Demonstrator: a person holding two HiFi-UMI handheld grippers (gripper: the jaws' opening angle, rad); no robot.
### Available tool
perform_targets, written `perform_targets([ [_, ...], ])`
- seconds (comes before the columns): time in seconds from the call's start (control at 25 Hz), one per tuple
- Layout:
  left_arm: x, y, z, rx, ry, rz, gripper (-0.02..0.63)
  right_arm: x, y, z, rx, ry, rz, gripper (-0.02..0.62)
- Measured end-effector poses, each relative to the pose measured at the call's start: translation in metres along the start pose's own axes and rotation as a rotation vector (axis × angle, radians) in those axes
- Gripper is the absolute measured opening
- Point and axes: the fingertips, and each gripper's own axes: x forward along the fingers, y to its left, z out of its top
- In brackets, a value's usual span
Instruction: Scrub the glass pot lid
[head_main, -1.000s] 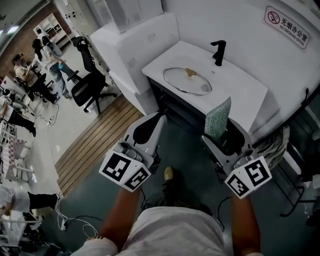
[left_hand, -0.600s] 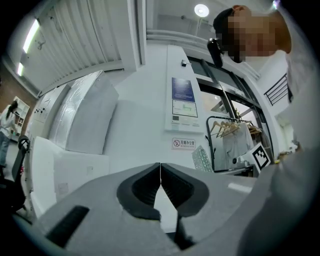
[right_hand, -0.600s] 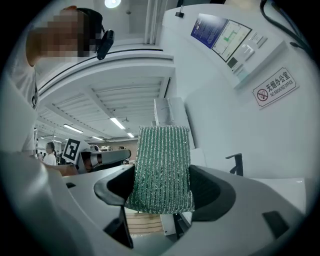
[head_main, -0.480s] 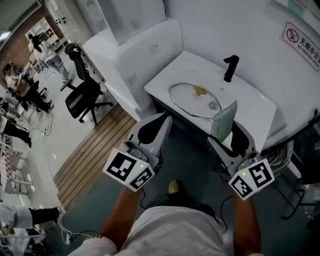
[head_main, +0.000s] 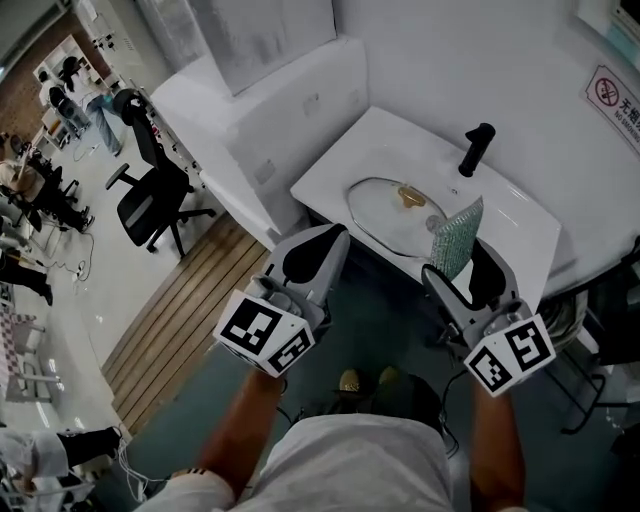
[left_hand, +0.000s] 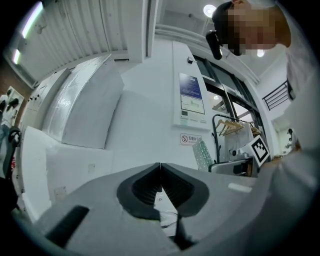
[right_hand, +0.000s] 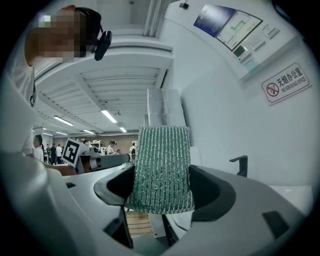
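The glass pot lid with a gold knob lies flat in the white washbasin, in front of a black tap. My left gripper is shut and empty, its tips just short of the basin's near left edge; in the left gripper view the jaws meet. My right gripper is shut on a green scouring sponge, which stands upright over the basin's near edge, beside the lid. The sponge fills the gap between the right gripper jaws.
A large white cabinet stands left of the basin. A black office chair and wooden floor slats lie further left, with people beyond. A no-smoking sign hangs on the wall. A clothes rack stands at the right.
Both grippers have moved forward toward the basin, and the lid now lies just ahead of their tips. The sponge stays clamped in the right gripper; the left stays shut.
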Motion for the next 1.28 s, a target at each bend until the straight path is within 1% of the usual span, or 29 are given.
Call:
perform_targets([
  [0.24,0.016,0.019,-0.008,-0.011,0.014,0.012,0.017,0.020,-0.014,0.000,-0.007,0.012,-0.008,0.337],
  [0.4,0.031,0.029,-0.012,0.000,0.032,0.010,0.017,0.035,-0.025,0.000,-0.006,0.013,-0.006,0.337],
  [0.6,0.053,0.045,-0.025,0.011,0.068,0.021,0.017,0.053,-0.049,0.001,-0.015,0.007,-0.006,0.337],
  [0.96,0.106,0.072,-0.055,0.013,0.170,0.084,0.017,0.082,-0.110,0.002,-0.022,0.030,0.002,0.337],
  [1.12,0.126,0.088,-0.072,0.004,0.233,0.132,0.018,0.101,-0.132,0.000,-0.025,0.053,0.040,0.337],
  [1.28,0.141,0.107,-0.089,-0.029,0.307,0.180,0.018,0.122,-0.148,-0.004,-0.035,0.093,0.079,0.337],
])
